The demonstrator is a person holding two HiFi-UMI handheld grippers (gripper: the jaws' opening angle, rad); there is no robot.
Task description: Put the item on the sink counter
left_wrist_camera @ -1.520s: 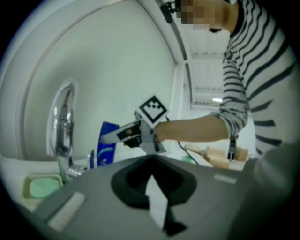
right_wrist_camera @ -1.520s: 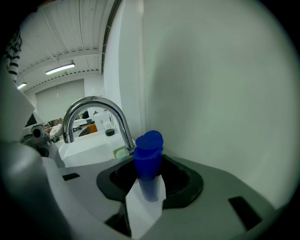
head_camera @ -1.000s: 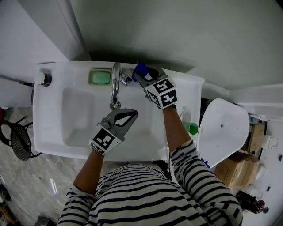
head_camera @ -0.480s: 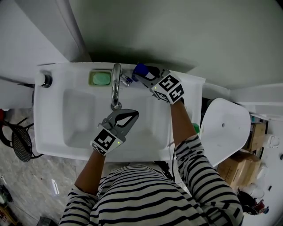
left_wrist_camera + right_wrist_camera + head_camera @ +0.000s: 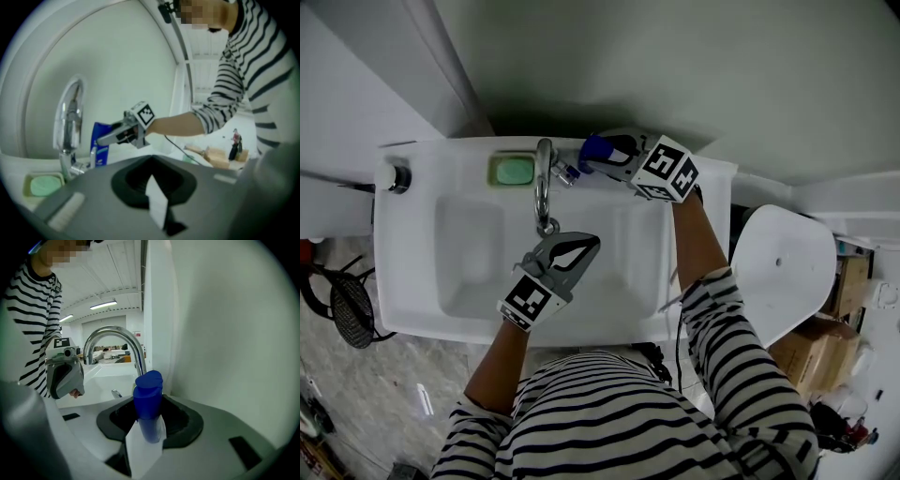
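A blue bottle (image 5: 595, 150) with a blue cap stands upright at the back of the white sink counter (image 5: 712, 178), just right of the faucet. My right gripper (image 5: 609, 159) is shut on it, and in the right gripper view the bottle (image 5: 148, 394) rises between the jaws of that gripper (image 5: 147, 427). From the left gripper view the bottle (image 5: 99, 145) shows its base down at the counter; whether it touches I cannot tell. My left gripper (image 5: 579, 248) hangs over the basin, shut, with nothing held; that gripper (image 5: 154, 197) shows no gap.
A chrome faucet (image 5: 544, 183) arches over the basin (image 5: 469, 253). A green soap (image 5: 514, 171) lies in its dish to its left, and a round fitting (image 5: 394, 176) sits at the far left corner. A white seat (image 5: 778, 272) and boxes stand to the right. The wall is close behind.
The right hand has rolled and swung to the right, turning its marker cube, while the blue bottle stayed beside the faucet. The left gripper has barely moved.
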